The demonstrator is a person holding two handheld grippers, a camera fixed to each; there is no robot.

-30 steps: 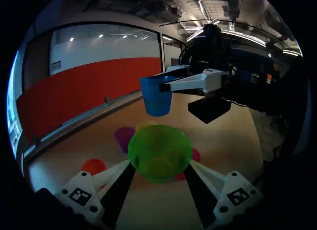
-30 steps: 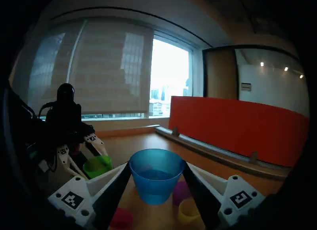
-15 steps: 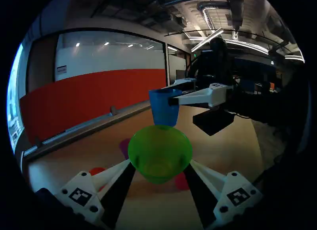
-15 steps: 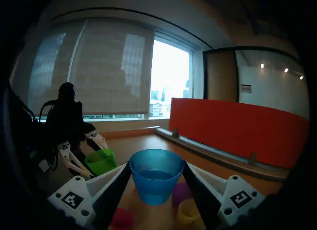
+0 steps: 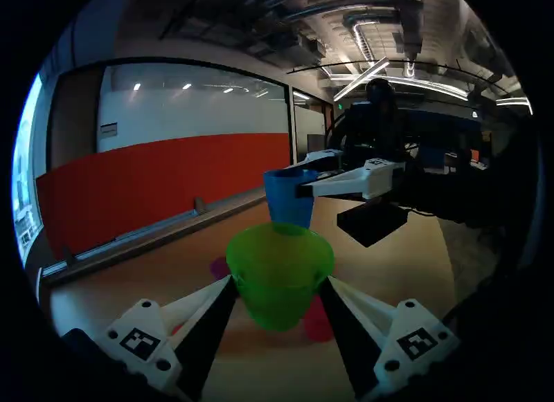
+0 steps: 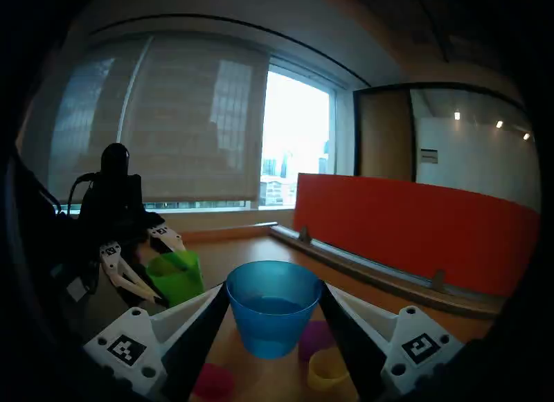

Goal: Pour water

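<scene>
In the left gripper view my left gripper [image 5: 278,295] is shut on a green cup [image 5: 279,272], held upright above the wooden table [image 5: 408,257]. Just behind and above it hangs a blue cup [image 5: 289,196] clamped in the right gripper [image 5: 305,180], which reaches in from the right. In the right gripper view my right gripper [image 6: 273,312] is shut on that blue cup [image 6: 274,305], upright with some water in its bottom. The green cup [image 6: 176,275] and the left gripper [image 6: 138,263] appear at the left, a short way off.
Small cups lie on the table below: a purple one [image 6: 315,335], a yellow one [image 6: 325,369] and a pink one [image 6: 213,381]. A red partition [image 6: 415,229] runs along the table's far edge. A dark camera mount [image 6: 114,194] sits behind the left gripper.
The green cup has tipped back from showing its inside toward upright. The blue cup has come closer to the green cup's far rim.
</scene>
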